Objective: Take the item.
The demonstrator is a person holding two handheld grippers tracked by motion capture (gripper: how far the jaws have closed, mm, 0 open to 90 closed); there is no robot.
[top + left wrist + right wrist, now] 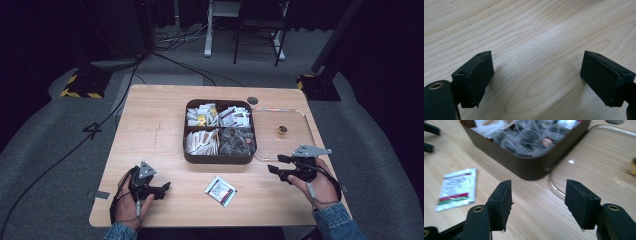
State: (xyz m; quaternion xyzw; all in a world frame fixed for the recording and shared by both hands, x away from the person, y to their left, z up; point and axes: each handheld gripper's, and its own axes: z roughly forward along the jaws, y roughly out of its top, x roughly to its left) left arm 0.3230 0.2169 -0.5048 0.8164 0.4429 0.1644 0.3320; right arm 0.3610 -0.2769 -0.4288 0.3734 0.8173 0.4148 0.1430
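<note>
Tongs on the left (166,187) rest near the counter's (155,125) front left corner, jaws spread over bare wood. Between both hands, near the front edge, lies a white sachet (220,191), flat and untouched. Behind it sits a brown box (218,159) of packets. Right tongs (274,164) hover near the right edge, spread and empty.

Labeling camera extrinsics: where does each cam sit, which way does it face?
High view: above the person's side, facing forward and down on the table; both hands show.
Left gripper view: on left gripper, facing bare wood; open jaws.
Right gripper view: on right gripper, facing brown box; open jaws.
Shared: high and right see the sachet.
</note>
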